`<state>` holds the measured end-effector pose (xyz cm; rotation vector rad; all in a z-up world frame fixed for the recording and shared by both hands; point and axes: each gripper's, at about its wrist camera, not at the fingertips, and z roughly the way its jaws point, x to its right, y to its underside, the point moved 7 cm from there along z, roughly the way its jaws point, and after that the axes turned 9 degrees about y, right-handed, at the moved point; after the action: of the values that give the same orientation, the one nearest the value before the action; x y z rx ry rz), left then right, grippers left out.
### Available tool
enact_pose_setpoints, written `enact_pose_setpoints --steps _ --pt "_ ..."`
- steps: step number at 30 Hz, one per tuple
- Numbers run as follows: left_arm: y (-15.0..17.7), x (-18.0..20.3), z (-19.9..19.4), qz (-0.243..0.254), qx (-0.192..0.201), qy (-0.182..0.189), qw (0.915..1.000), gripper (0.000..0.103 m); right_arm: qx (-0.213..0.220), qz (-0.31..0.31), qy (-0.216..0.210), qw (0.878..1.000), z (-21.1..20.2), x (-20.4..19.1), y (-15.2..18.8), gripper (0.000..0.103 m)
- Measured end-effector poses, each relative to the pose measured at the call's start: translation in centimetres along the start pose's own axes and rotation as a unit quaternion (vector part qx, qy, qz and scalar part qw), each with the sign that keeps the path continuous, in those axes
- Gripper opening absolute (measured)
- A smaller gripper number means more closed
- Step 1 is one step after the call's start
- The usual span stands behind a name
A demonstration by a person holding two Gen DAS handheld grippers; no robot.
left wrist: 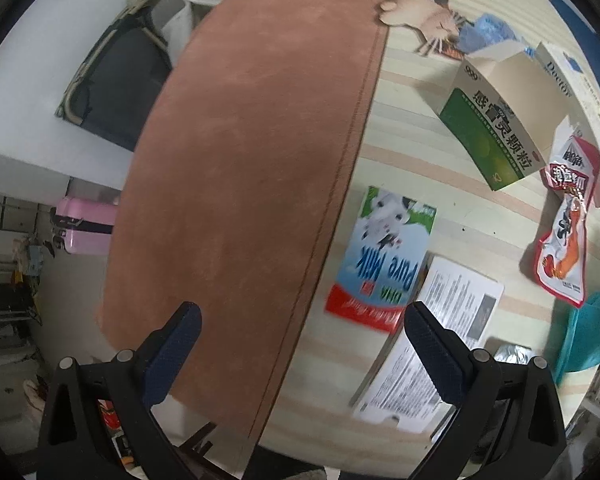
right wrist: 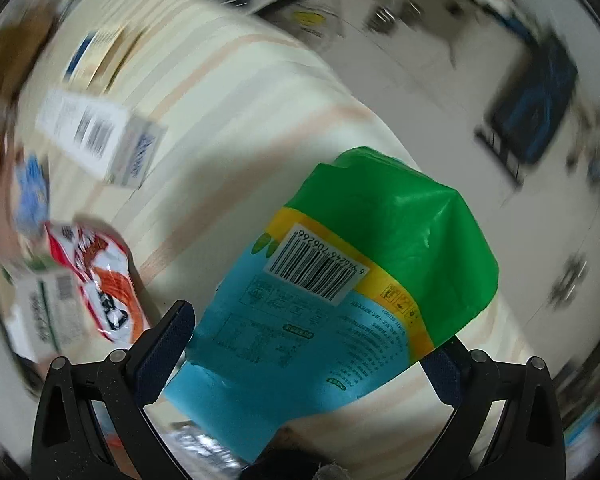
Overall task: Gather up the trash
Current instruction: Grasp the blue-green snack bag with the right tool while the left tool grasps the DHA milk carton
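Your right gripper (right wrist: 306, 344) is carrying a green, yellow and blue plastic wrapper (right wrist: 340, 280), barcode side facing the camera. The wrapper is spanning the gap between the two fingers, its blue end hanging toward the bottom of the view and its green end bulging outward past the fingertips. The jaws are standing wide apart, and you cannot tell from this view whether the pads are truly pinching the wrapper or it is merely lying across them. The whole right view is smearing with motion blur.

Beneath the wrapper the striped tablecloth (right wrist: 228, 120) is showing, with a red and white snack packet (right wrist: 100, 280) lying left of your fingers and a white box with a barcode (right wrist: 96, 136) farther up.

Your left gripper (left wrist: 302, 344) is hovering with its jaws spread and nothing between them, over the seam where a reddish-brown cloth (left wrist: 252, 160) is meeting the tablecloth. Just ahead of the right-hand finger (left wrist: 432, 352) a flattened Pure Milk carton (left wrist: 384, 256) is lying beside a printed leaflet (left wrist: 432, 344). Farther out, an opened green medicine box (left wrist: 496, 120) is lying on its side, with the red snack packet close by at the right edge.
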<state>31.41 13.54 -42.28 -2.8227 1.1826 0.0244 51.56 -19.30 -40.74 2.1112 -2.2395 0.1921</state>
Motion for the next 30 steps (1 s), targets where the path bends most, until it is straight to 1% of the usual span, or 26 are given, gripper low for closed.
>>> enact_pose_setpoints --steps 1,3,4,6,8,9,10,11,13,14,15,16,17,18,20,23,24,25,26,28,30 --pt "-0.1 0.1 0.2 0.001 -0.003 0.002 1.0 0.103 0.006 -0.018 0.01 1.0 0.0 -0.7 -0.3 0.103" --pt "-0.4 0.5 0.8 0.006 -0.011 0.011 0.9999 0.103 0.026 -0.082 0.032 0.996 -0.3 -2.6 -1.0 0.098" --pt "-0.4 0.6 1.0 0.007 -0.014 0.018 0.9997 0.103 0.036 -0.123 0.045 0.991 -0.4 -3.6 -1.2 0.097" --pt "-0.6 1.0 1.4 0.011 -0.021 0.034 0.9991 0.103 0.046 -0.194 0.062 0.978 -0.6 -5.2 -1.0 0.097" --pt "-0.7 1.3 1.8 0.016 -0.027 0.051 0.9982 0.103 0.066 -0.268 0.085 0.957 -1.1 -6.5 -0.4 0.097" --pt "-0.7 1.5 2.0 0.018 -0.031 0.06 0.9976 0.103 0.078 -0.291 0.095 0.949 -1.3 -6.8 -0.1 0.097" --pt "-0.8 1.7 2.3 0.022 -0.035 0.065 0.997 0.103 0.085 -0.303 0.099 0.944 -1.5 -6.9 0.1 0.103" --pt "-0.9 2.0 2.5 0.026 -0.039 0.068 0.9966 0.103 0.088 -0.307 0.1 0.942 -1.6 -6.9 0.3 0.103" --pt "-1.4 2.4 3.1 0.034 -0.043 0.074 0.9957 0.103 0.08 -0.288 0.079 0.951 -2.0 -6.5 0.7 0.103" --pt "-1.6 2.5 3.3 0.036 -0.045 0.076 0.9954 0.1 0.072 -0.259 0.061 0.961 -2.3 -6.1 0.8 0.103" --pt "-2.0 2.6 3.4 0.039 -0.044 0.079 0.9951 0.098 0.071 -0.237 0.05 0.968 -2.5 -5.6 0.7 0.103" --pt "-2.5 2.5 3.6 0.042 -0.041 0.082 0.9949 0.088 0.069 -0.211 0.039 0.974 -2.7 -5.2 0.7 0.103" --pt "-2.9 2.5 3.7 0.044 -0.039 0.081 0.9949 0.075 0.067 -0.182 0.03 0.981 -2.9 -4.8 0.7 0.103" --pt "-3.3 2.6 3.8 0.046 -0.04 0.08 0.9949 0.069 0.066 -0.163 0.026 0.984 -2.8 -4.5 0.6 0.103" --pt "-3.9 2.5 3.8 0.048 -0.037 0.083 0.9947 0.051 0.057 -0.123 0.02 0.991 -2.4 -4.2 0.2 0.103" --pt "-4.6 2.1 3.6 0.045 -0.03 0.081 0.9952 0.05 0.022 -0.081 0.025 0.996 -0.4 -3.7 0.3 0.103" --pt "-4.7 1.9 3.6 0.046 -0.029 0.078 0.9955 0.05 0.007 -0.078 0.015 0.997 0.4 -3.9 0.3 0.103" --pt "-4.4 1.6 3.6 0.046 -0.029 0.076 0.9956 0.05 0.002 -0.078 0.011 0.997 0.2 -2.6 0.6 0.096" --pt "-4.2 1.3 3.6 0.046 -0.03 0.076 0.9956 0.05 0.0 -0.086 0.012 0.996 0.4 -2.7 0.9 0.089" --pt "-3.8 0.9 3.9 0.044 -0.034 0.074 0.9957 0.05 0.018 -0.113 0.025 0.993 0.4 -2.4 0.8 0.087" --pt "-4.0 1.0 4.3 0.045 -0.028 0.077 0.9956 0.05 0.035 -0.15 0.042 0.987 0.2 -2.7 1.5 0.087"
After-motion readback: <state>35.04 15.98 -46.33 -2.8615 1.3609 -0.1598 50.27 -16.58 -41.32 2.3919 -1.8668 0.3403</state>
